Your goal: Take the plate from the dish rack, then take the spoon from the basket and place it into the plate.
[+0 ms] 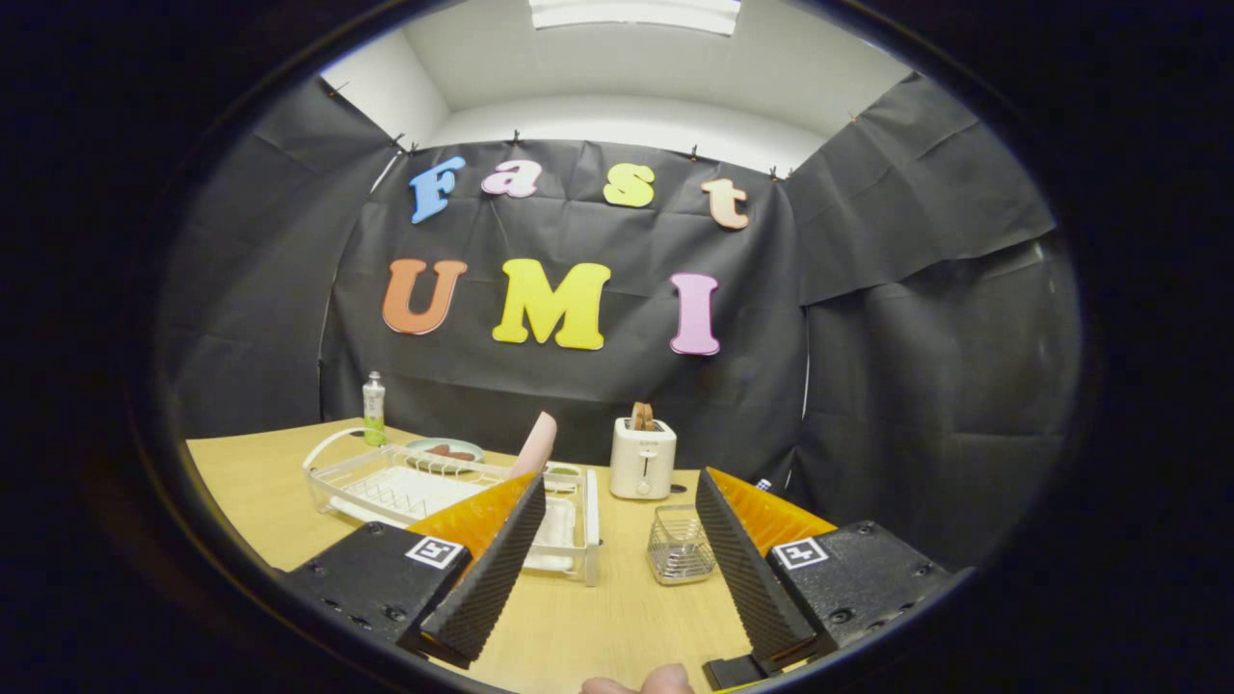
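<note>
A wooden worktop (251, 482) stands in a booth walled with black cloth. From the left there is a bottle (373, 409), then a white dish rack (424, 496) with a pink plate (535, 445) upright in it, a wire basket (680, 546), and a white toaster (643, 459) behind. The hand-held gripper (617, 564) hangs above the worktop, its fingers spread wide and holding nothing; whether the basket holds a spoon, I cannot tell.

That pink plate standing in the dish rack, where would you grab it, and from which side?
Probably by its top rim. The pink plate stands on edge, leaning slightly, in the dish rack, so its upper edge sticks up free. The hand-held gripper, fingers open and holding nothing, could come down from above, one finger on each face of the plate.
</note>
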Demonstrator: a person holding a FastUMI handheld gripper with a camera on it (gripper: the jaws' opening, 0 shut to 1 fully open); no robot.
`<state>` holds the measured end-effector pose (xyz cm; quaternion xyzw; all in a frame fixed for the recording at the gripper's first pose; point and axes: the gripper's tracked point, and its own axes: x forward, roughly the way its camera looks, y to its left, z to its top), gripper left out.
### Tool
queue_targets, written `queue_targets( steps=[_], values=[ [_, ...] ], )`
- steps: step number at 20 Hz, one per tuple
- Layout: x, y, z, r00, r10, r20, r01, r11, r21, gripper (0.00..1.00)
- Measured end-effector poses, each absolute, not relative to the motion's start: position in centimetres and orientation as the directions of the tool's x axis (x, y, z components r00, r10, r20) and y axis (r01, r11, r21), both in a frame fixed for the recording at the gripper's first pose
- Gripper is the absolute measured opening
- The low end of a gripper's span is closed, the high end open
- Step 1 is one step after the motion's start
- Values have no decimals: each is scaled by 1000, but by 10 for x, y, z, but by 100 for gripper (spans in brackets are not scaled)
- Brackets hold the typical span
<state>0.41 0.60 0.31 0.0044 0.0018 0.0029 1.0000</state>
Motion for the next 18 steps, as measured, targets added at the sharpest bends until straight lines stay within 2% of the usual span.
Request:
queue_targets(
  steps=[14, 18],
  values=[
    [21, 21, 20, 998, 63, 14, -63, 998, -2, 100],
    [44, 36, 35, 993, 118, -23, -118, 993, -24, 100]
  ],
)
